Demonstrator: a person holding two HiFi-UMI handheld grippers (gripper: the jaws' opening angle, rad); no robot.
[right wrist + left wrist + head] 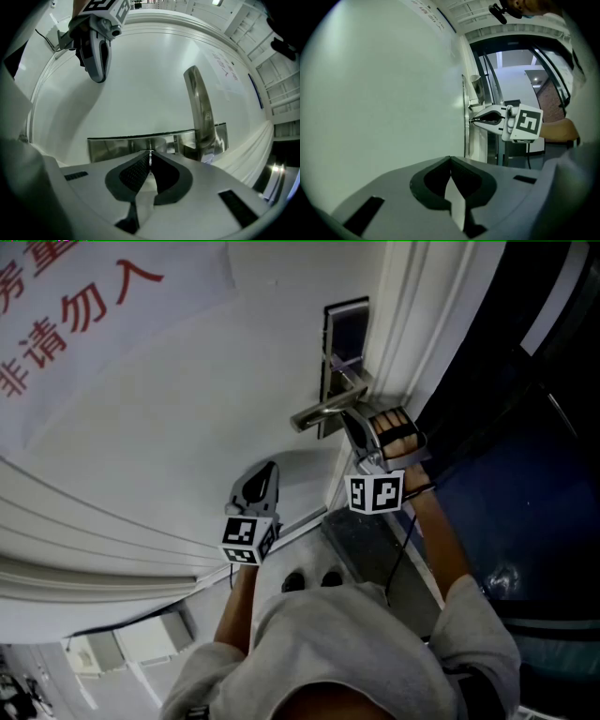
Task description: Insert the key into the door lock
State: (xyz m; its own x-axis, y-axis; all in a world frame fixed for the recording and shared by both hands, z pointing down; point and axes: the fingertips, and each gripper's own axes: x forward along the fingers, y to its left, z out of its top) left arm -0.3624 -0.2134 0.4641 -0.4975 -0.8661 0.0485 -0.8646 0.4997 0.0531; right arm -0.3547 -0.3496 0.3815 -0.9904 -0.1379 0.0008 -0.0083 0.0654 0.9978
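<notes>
- Head view: white door [187,409] with a sheet printed in red characters [84,306] at upper left. A dark metal lock plate [345,334] sits near the door's edge, with a lever handle [323,411] across it.
- Right tongs [354,427]: pointed at the lock plate just below the lever handle, held by a gloved hand [394,432].
- Right gripper view: tongs pinched narrow, tips right at the plate. A thin bright sliver between the tips reads as the key [150,153], its end against the plate. How far it enters the lock cannot be told.
- Left tongs [450,159]: tips together with nothing between them, pointing at bare door, well apart from the lock plate.
- Left gripper view: the right tongs show side-on, their tip meeting the plate at the door's edge.
</notes>
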